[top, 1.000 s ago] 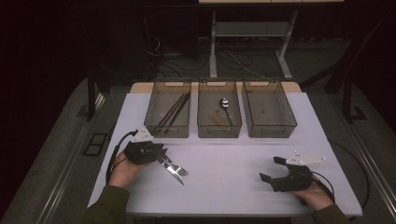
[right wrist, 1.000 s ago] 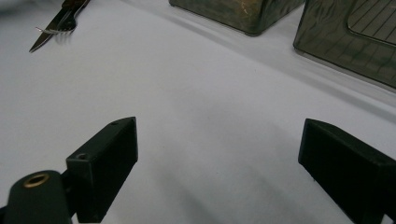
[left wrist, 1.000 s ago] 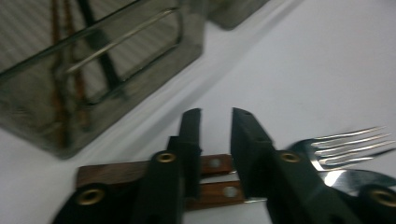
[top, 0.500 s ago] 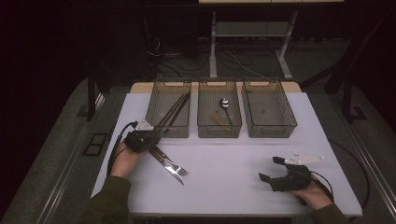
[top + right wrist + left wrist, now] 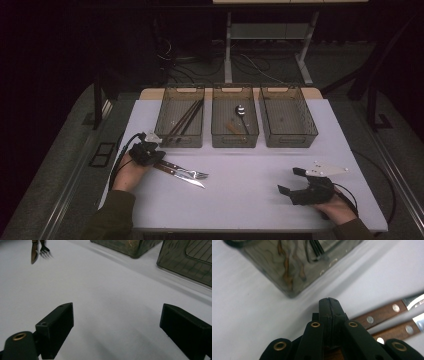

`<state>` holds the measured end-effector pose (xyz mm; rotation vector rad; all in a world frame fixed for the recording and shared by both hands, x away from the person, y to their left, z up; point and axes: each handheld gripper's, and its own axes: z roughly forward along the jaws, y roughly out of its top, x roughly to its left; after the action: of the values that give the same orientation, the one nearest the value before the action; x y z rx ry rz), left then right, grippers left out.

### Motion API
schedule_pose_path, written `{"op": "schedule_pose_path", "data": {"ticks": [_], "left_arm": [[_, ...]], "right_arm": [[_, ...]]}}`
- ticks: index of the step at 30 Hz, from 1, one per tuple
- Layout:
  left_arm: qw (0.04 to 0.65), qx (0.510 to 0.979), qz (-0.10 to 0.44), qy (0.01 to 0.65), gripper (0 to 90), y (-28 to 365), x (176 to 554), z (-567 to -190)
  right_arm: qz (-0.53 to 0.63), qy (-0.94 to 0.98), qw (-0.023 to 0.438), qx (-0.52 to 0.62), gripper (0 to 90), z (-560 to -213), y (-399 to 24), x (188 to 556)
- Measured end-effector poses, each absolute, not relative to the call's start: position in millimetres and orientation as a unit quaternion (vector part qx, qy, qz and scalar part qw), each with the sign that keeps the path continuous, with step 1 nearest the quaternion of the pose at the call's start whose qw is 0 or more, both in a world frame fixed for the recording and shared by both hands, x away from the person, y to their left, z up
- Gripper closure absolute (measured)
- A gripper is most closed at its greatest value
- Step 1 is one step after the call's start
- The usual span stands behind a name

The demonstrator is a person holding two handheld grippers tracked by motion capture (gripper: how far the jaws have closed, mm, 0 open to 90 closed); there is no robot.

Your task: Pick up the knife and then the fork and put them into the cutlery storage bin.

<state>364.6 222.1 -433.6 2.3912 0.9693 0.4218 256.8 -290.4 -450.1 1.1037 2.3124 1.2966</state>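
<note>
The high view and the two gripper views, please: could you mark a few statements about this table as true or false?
1. The left gripper is shut with nothing between its jaws. True.
2. The right gripper is shut on a spoon. False: it is open over bare table.
3. The knife and fork lie in the right bin. False: they lie on the table beside the left gripper.
4. The middle bin holds a spoon. True.
5. The right bin is full of cutlery. False: it looks empty.

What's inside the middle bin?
In the high view, the middle bin holds a spoon with its bowl toward the far end and a short brown piece beside it. Its tinted near wall obscures whatever lies against it.
</note>
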Motion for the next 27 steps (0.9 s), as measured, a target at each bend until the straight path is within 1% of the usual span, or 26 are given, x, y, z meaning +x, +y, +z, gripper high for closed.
{"op": "schedule_pose_path", "data": {"ticks": [6, 16, 25, 27], "left_arm": [[0.255, 0.890, 0.141, 0.350, 90.0, 230, 352, -431], [0.265, 0.889, 0.116, 0.354, 90.0, 233, 332, -431], [0.279, 0.887, 0.089, 0.356, 90.0, 227, 312, -431], [0.274, 0.891, 0.086, 0.352, 90.0, 225, 307, -430]], "right_arm": [[0.446, 0.799, 0.134, 0.381, 11.2, -450, -290, 257], [0.446, 0.799, 0.134, 0.379, 11.2, -450, -290, 257], [0.447, 0.799, 0.136, 0.377, 11.2, -449, -289, 256], [0.447, 0.800, 0.136, 0.377, 11.2, -449, -289, 256]]}}
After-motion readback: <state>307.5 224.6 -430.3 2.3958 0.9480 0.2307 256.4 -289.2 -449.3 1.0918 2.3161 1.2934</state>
